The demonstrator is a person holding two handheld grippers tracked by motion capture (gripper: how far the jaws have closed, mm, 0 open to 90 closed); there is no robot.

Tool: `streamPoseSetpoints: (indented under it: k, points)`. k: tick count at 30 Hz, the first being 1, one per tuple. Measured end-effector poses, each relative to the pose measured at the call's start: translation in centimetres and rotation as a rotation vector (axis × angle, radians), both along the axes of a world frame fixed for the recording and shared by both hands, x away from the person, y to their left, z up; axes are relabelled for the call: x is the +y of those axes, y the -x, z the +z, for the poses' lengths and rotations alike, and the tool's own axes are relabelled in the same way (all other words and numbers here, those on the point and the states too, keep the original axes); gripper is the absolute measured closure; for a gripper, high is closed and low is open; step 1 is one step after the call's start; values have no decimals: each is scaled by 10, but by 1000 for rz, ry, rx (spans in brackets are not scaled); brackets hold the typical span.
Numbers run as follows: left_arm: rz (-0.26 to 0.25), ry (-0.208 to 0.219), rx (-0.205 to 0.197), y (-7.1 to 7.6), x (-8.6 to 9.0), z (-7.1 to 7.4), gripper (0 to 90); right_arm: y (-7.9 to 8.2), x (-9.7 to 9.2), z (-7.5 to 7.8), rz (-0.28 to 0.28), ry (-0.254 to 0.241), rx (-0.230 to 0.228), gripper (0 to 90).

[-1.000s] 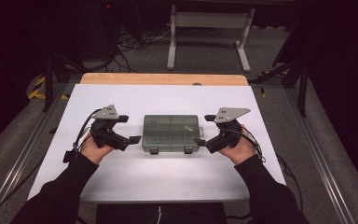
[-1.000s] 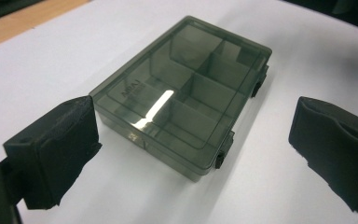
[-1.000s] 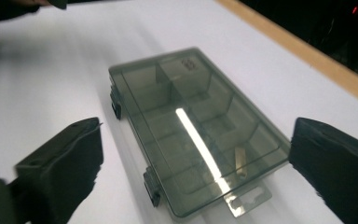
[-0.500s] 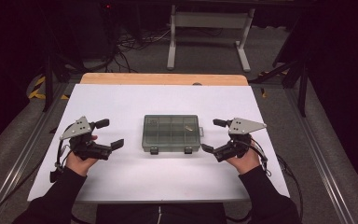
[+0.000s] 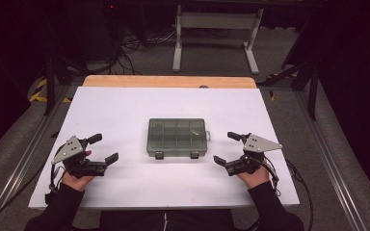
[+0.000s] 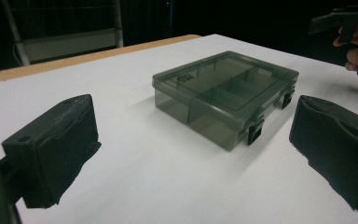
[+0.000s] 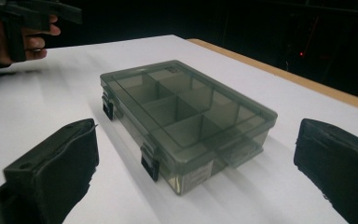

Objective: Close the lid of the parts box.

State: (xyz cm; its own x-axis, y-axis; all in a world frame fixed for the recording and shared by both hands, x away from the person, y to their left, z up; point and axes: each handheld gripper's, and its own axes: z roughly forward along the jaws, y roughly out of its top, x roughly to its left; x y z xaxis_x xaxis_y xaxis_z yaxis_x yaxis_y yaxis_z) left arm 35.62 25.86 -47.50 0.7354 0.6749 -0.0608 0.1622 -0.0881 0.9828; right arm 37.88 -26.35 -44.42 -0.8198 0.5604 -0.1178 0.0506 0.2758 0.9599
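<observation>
A smoky-grey clear plastic compartment box (image 5: 177, 137) lies flat in the middle of the white table, its lid down and two dark latches on the near side. A small pale item (image 5: 194, 133) shows in a right-hand compartment. My left gripper (image 5: 104, 147) rests on the table to the box's left, open and empty, well apart from it. My right gripper (image 5: 224, 147) sits to the box's right, open, a short gap away. The box (image 6: 223, 93) lies ahead between the spread jaws of the left gripper (image 6: 193, 154). In the right gripper view the box (image 7: 186, 116) sits ahead of the right gripper (image 7: 196, 168).
The white tabletop (image 5: 125, 110) has bare room all around the box, with a wooden strip (image 5: 168, 82) along its far edge. Beyond stand a grey metal frame (image 5: 214, 29) and floor cables. The other hand's gripper (image 6: 349, 23) shows at the upper right of the left gripper view.
Both grippers have drawn away from the box's ends, outward and toward the person. The box has not moved.
</observation>
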Motion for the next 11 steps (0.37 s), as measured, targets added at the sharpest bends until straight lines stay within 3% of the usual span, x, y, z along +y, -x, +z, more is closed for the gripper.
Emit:
streamPoseSetpoints:
  k: [6, 8, 11]
  points:
    - [25, 13, 57, -3, 6, -15, 5, 3, -1, -15, -10, -2, 40, 4]
    - [34, 27, 46, -3, 6, -15, 5, 3, -3, -17, -12, -6, 44, 4]
    - [27, -5, 34, -2, 3, -14, 5, 2, -6, -19, -31, -4, 49, 4]
